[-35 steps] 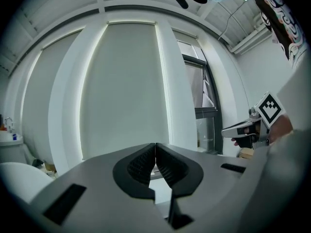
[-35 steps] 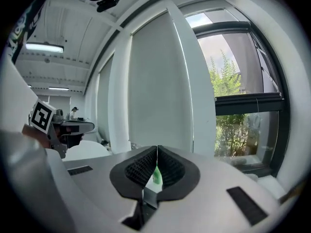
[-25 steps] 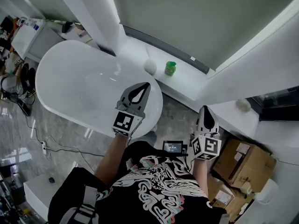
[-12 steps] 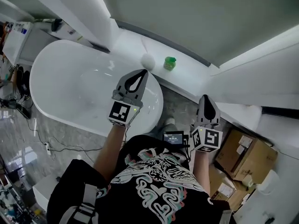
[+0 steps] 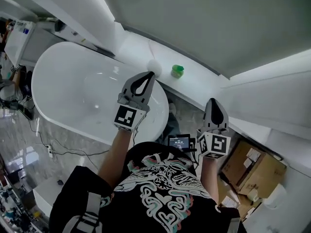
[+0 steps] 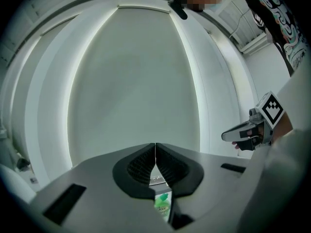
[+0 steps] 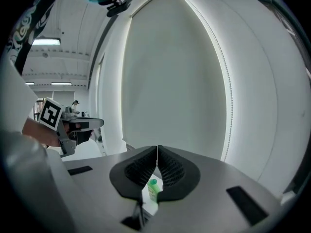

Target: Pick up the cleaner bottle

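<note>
Head view looks steeply down on a white bathtub with a white ledge running along its far side. The cleaner bottle stands on that ledge, green, just right of a white round object whose nature is hard to make out. From above, the bottle is foreshortened. In the right gripper view the bottle stands upright, long axis vertical, green cap on top. In the left gripper view only part of it shows, framed by the gripper body, and its label is unreadable.

The left gripper is over the tub's far rim, near the bottle but apart from it. The right gripper is farther right. Both have their jaws pressed together, empty.
</note>
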